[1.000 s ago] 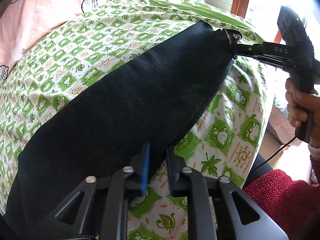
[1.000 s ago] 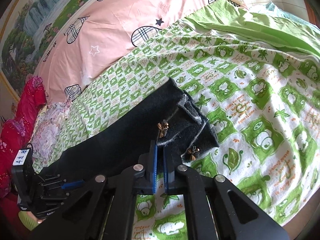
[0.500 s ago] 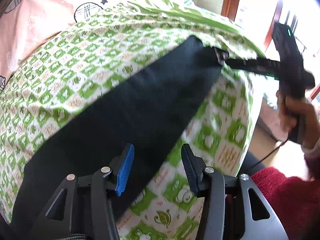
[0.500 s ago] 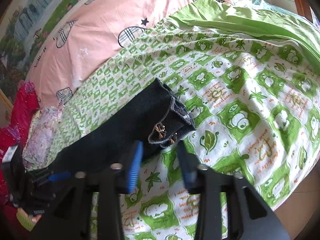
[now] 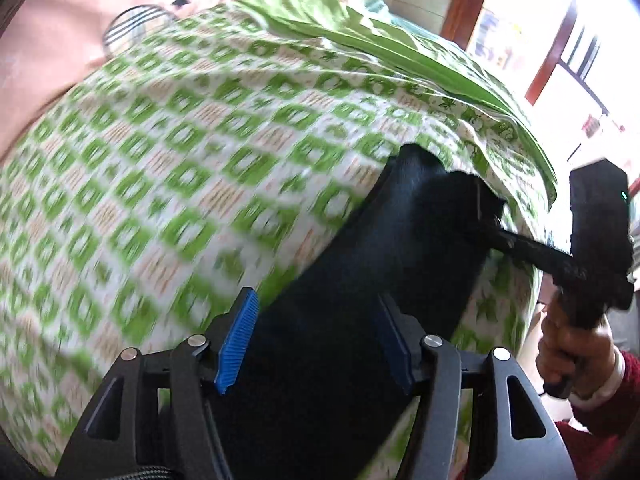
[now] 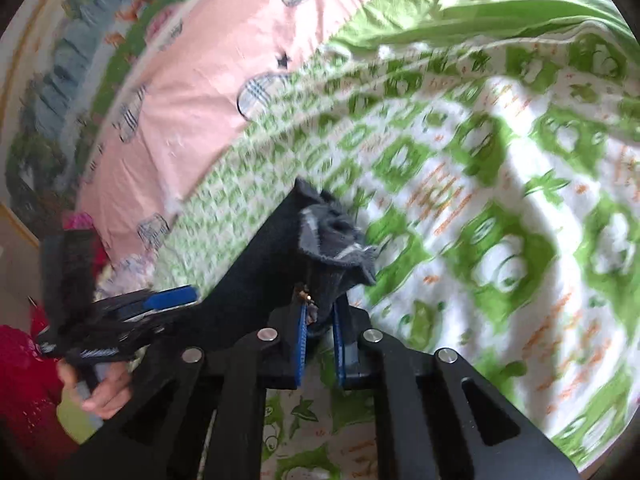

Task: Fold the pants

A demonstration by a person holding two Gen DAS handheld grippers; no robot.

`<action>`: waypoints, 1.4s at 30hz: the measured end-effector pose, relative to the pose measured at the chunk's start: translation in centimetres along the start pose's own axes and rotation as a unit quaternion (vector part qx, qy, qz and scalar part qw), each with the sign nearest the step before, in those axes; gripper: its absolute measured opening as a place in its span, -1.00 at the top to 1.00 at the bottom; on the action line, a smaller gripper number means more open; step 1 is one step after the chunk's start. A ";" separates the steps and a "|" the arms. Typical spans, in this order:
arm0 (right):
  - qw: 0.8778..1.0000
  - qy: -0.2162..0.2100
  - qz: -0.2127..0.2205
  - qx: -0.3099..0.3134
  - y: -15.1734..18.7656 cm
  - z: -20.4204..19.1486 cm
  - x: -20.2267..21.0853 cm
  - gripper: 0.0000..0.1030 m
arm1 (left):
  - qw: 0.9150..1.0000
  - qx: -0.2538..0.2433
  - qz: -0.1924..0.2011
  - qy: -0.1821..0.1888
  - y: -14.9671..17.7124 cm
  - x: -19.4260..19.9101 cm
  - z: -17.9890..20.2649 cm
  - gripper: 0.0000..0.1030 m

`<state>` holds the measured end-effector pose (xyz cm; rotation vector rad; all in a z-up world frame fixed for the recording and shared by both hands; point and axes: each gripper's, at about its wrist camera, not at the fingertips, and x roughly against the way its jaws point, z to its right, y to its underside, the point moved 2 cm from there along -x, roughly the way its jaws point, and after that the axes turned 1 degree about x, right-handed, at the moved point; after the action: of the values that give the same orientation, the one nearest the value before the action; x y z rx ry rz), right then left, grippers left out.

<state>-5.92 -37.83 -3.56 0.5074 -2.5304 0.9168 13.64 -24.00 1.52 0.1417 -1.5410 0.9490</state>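
The black pants (image 5: 360, 292) lie as a long strip on the green-and-white patterned bedspread (image 5: 160, 184). In the left wrist view my left gripper (image 5: 316, 340) is open, its blue pads on either side of the pants strip. The right gripper (image 5: 496, 232) shows at the right, holding the pants' far end. In the right wrist view my right gripper (image 6: 320, 328) is shut on the bunched cuff end of the pants (image 6: 332, 248), lifted off the bedspread (image 6: 480, 184). The left gripper (image 6: 160, 304) shows open at the left.
A pink sheet (image 6: 192, 80) with plaid hearts covers the bed's far side. A plain green sheet fold (image 5: 380, 48) lies at the bedspread's far edge. A wooden window frame (image 5: 560, 48) stands beyond. Red clothing (image 6: 20, 360) lies at the left.
Both grippers opened half a second ago. Now the right gripper has shut on the cuff end again and lifted it. The left gripper has moved over the pants and stays open.
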 end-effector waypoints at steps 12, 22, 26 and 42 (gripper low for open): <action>1.000 -0.014 -0.017 0.008 0.2 0.7 -0.5 0.77 | 0.995 -0.058 -0.062 0.061 -6.2 -7.8 4.8 0.01; 0.997 -0.062 -0.017 0.030 -0.8 -1.8 0.2 0.77 | 0.994 -0.044 0.005 0.096 -5.6 -2.6 4.4 0.81; 0.988 -0.149 -0.023 0.030 -1.2 -4.5 0.5 0.77 | 0.995 -0.033 0.043 0.084 -4.9 1.6 3.7 0.81; 0.940 -0.298 -0.131 0.105 4.4 -16.7 -5.6 0.77 | 0.986 0.081 0.141 0.039 6.6 13.2 -5.7 0.81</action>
<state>0.87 -22.40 3.19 1.3318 -2.7790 1.0537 11.07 -10.47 9.36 0.0007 -1.4337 1.2898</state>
